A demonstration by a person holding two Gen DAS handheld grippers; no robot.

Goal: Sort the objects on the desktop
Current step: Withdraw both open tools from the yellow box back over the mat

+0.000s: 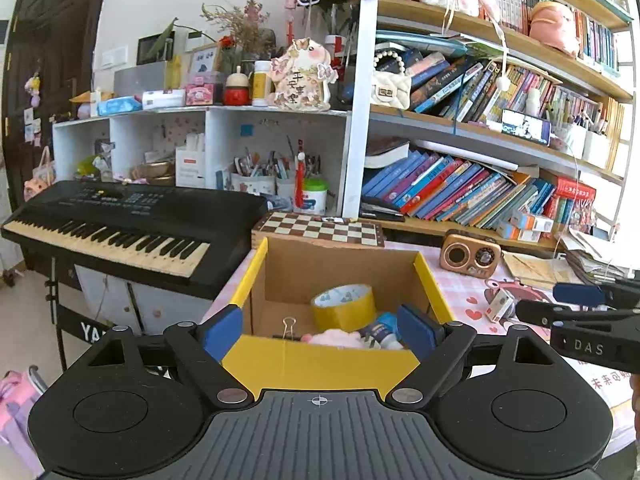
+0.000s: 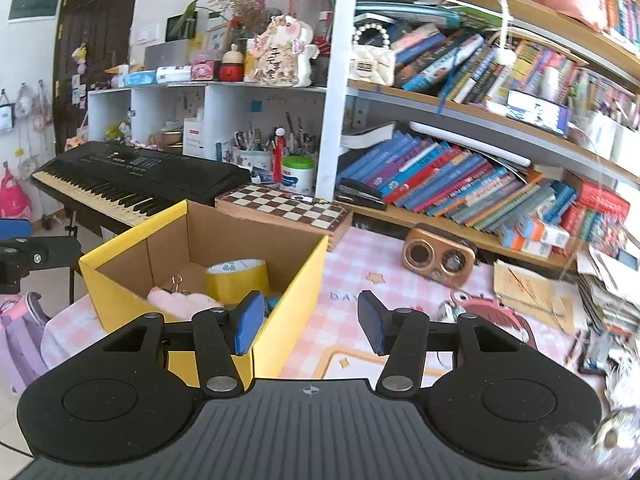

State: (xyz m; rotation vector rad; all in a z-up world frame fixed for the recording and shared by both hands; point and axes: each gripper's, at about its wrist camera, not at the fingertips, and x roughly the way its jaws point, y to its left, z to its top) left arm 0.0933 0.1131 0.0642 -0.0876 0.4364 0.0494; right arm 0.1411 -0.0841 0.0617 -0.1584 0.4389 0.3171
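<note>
Two claws hang empty over the worktop: the left claw (image 1: 320, 330) spread wide above the near wall of the yellow box (image 1: 320, 364), the right claw (image 2: 310, 322) part open just right of that box. Inside lie one tape roll (image 1: 343, 306), one binder clip (image 1: 289, 326), one pink plush (image 1: 334, 338) and one small bottle (image 1: 384, 330) (half hidden). Loose bits remaining, one small white box (image 1: 499, 305) among them, lie right of the box toward the worktop's right edge, nearer the right claw.
</note>
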